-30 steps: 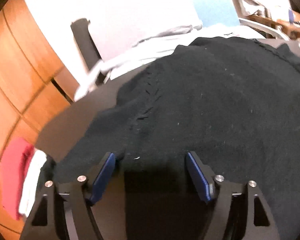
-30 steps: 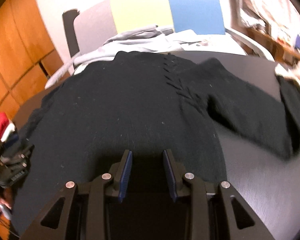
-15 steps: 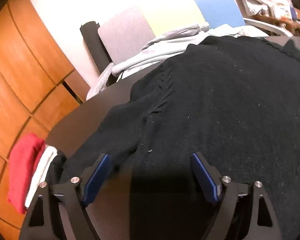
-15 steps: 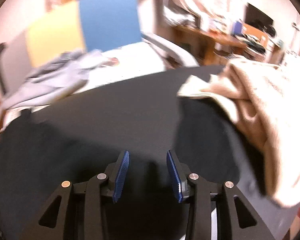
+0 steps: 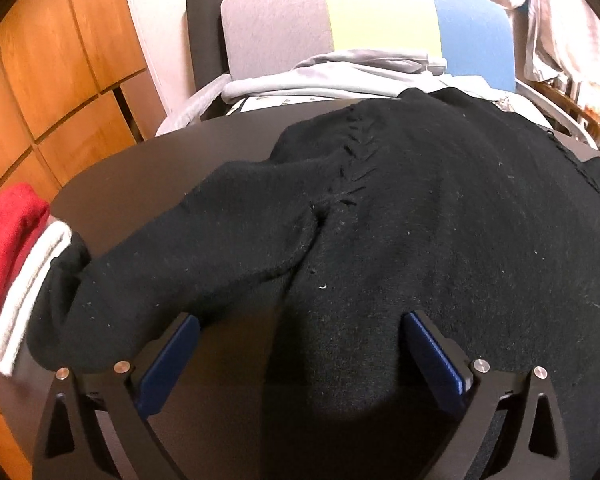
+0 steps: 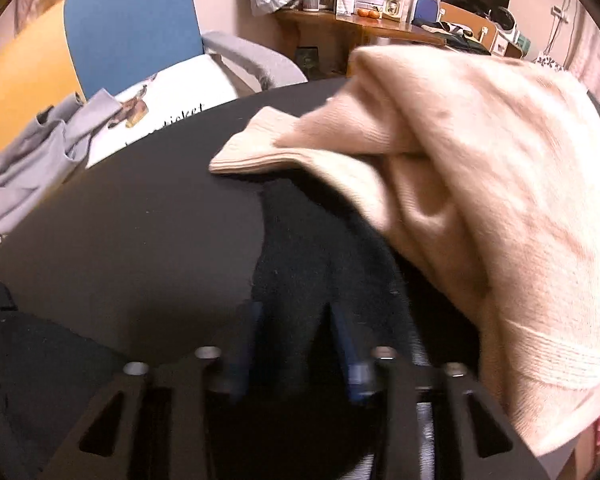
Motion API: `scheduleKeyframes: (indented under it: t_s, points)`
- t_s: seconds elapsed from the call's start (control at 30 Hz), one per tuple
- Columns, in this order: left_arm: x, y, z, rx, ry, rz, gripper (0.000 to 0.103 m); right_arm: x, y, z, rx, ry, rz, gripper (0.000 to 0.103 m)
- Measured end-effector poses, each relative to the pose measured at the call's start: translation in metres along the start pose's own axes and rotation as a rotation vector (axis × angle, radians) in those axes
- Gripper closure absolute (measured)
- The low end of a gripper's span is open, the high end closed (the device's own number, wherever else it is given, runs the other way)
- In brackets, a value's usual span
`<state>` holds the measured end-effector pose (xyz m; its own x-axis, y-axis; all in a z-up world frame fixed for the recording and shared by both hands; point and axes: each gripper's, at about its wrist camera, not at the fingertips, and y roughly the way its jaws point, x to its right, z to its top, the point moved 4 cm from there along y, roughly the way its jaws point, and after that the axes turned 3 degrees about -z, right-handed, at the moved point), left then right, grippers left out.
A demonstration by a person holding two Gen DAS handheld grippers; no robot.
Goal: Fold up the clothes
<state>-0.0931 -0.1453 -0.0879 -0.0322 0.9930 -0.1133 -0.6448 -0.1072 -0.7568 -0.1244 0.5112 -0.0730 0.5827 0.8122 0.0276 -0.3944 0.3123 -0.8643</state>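
Spread flat across a dark round table (image 5: pixel 148 160): a black knit sweater (image 5: pixel 440 220), cable-stitch line running up its left shoulder seam, left sleeve (image 5: pixel 204 256) angled down toward the table's left edge. At that left edge, just beside the sleeve's cuff, a small stack of folded clothes: a red garment (image 5: pixel 8 232) outermost, a white one (image 5: pixel 28 292) next to it, something dark below that cannot be made out. Low over the sweater's near hem, the left gripper (image 5: pixel 300 344), blue pads (image 5: pixel 168 356) far apart and widening, the inner edge of the sleeve and the side of the body lying between them, neither pad pressing on the knit. Behind the table, a chair with a backrest (image 5: pixel 380 16) in grey, yellow and blue panels, a grey hoodie (image 5: pixel 340 68) draped over its seat. In the right wrist view, blurred: the right gripper (image 6: pixel 296 340) over the sweater's right sleeve (image 6: pixel 308 248), pads narrowly spaced and coming together, black knit between them, pads seemingly not yet squeezing it, though the blur leaves contact uncertain. Just beyond and to the right, a rumpled cream knit sweater (image 6: pixel 480 180) resting on the table and overlapping the far end of that black sleeve. Further back, a cluttered wooden desk (image 6: pixel 340 24) against the wall.
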Motion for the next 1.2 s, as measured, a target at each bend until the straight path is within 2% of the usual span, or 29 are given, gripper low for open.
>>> scheduleKeyframes:
  t_s: [0.03, 0.1, 0.17, 0.33, 0.43, 0.57, 0.77, 0.83, 0.9, 1.0, 1.07, 1.1, 1.2]
  points:
    - [0.001, 0.0, 0.0, 0.0, 0.002, 0.002, 0.0, 0.006, -0.002, -0.001, 0.003, 0.012, 0.016, 0.092]
    - [0.003, -0.001, 0.0, 0.001, 0.006, 0.007, 0.0, 0.017, -0.008, -0.005, 0.01, 0.08, 0.079, 0.095]
    - [0.002, -0.001, 0.0, -0.004, 0.001, -0.002, 0.0, 0.032, -0.018, -0.009, 0.03, 0.197, 0.184, 0.096]
    - [-0.002, -0.001, -0.002, -0.015, -0.021, -0.028, 0.0, 0.048, -0.058, -0.024, 0.099, 0.476, 0.539, 0.096]
    - [-0.004, 0.0, -0.002, -0.026, -0.038, -0.048, 0.0, 0.031, -0.083, -0.029, 0.102, 0.566, 0.784, 0.096]
    - [-0.006, 0.002, -0.002, -0.029, -0.051, -0.062, 0.0, -0.024, -0.123, -0.029, 0.093, 0.525, 0.989, 0.096]
    - [-0.009, 0.003, -0.004, -0.034, -0.071, -0.087, 0.0, -0.155, -0.189, -0.028, 0.084, 0.284, 1.212, 0.096]
    - [-0.011, 0.005, -0.004, -0.038, -0.082, -0.1, 0.0, -0.207, -0.208, -0.037, 0.076, 0.169, 1.249, 0.096]
    - [-0.014, 0.006, -0.005, -0.045, -0.1, -0.119, 0.0, -0.254, -0.218, -0.056, 0.055, 0.038, 1.248, 0.096]
    - [-0.014, 0.007, -0.005, -0.049, -0.111, -0.129, 0.0, -0.329, -0.209, -0.099, 0.014, -0.179, 1.127, 0.094]
    - [-0.015, 0.007, -0.005, -0.051, -0.114, -0.131, 0.0, -0.363, -0.188, -0.128, -0.033, -0.296, 1.023, 0.081]
    - [-0.014, 0.007, -0.004, -0.053, -0.114, -0.13, 0.0, -0.374, -0.173, -0.142, -0.07, -0.335, 0.983, 0.077]
    - [-0.016, 0.004, 0.002, -0.072, -0.136, -0.163, 0.0, -0.38, -0.142, -0.181, -0.174, -0.359, 0.918, 0.077]
